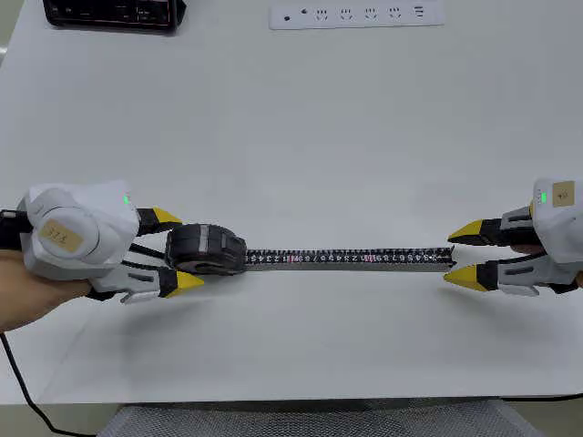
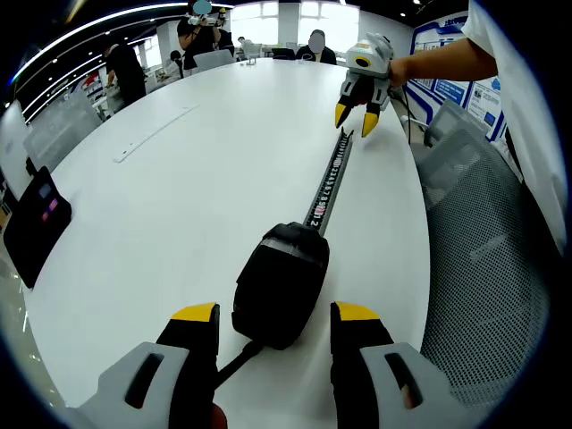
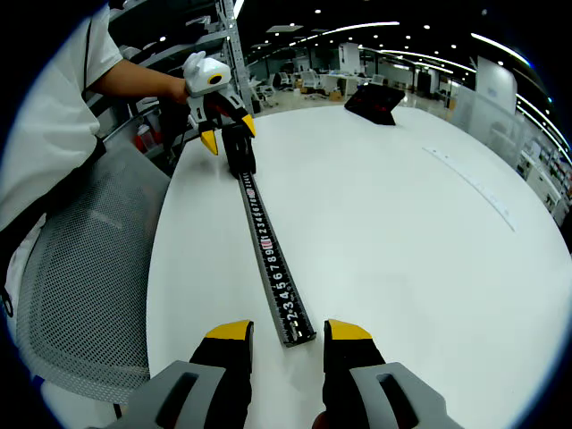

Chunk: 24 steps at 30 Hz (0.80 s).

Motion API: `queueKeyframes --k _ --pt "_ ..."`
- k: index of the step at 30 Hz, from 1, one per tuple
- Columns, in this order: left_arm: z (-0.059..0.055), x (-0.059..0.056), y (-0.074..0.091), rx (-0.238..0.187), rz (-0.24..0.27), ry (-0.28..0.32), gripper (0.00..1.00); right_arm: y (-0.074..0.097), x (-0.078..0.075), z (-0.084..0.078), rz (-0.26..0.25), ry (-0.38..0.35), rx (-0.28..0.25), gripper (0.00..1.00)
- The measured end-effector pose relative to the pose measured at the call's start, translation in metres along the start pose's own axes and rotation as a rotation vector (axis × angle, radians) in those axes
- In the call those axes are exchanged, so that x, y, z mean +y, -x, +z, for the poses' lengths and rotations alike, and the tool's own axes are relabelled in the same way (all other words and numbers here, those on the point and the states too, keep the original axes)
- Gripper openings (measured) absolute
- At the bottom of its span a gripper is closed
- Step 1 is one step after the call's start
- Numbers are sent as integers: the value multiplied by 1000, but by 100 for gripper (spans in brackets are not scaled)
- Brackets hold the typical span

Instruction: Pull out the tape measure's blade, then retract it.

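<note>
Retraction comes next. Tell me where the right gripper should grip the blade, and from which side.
Probably the blade's free end, right gripper coming end-on. It lies flat on the table, narrow, between the open jaws, which can close across its edges.

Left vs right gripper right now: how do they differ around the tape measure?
The left gripper straddles the rounded black tape measure case; the right gripper flanks the free tip of the dark numbered blade. The left gripper's jaws sit close to the case, contact unclear; the right gripper's jaws stand clear of the blade tip. Shared: both white with yellow tips, open, facing each other along the extended blade.
</note>
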<state>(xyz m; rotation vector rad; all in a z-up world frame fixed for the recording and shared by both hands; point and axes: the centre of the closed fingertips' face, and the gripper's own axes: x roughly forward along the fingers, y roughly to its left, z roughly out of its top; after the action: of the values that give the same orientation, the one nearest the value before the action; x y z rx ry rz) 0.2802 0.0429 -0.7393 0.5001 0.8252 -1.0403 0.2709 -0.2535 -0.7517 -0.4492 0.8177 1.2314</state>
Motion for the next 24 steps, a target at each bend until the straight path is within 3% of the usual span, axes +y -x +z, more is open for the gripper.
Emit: queueKeyframes --k 6,12,24 --pt "3 0 4 -25 22 33 49 3 -1 8 -27 -29 -24 36" --pt "9 -1 11 -77 62 92 55 4 2 13 -65 -56 -42 42" --pt "5 -5 24 -150 153 185 60 5 10 24 -151 -89 -100 58"
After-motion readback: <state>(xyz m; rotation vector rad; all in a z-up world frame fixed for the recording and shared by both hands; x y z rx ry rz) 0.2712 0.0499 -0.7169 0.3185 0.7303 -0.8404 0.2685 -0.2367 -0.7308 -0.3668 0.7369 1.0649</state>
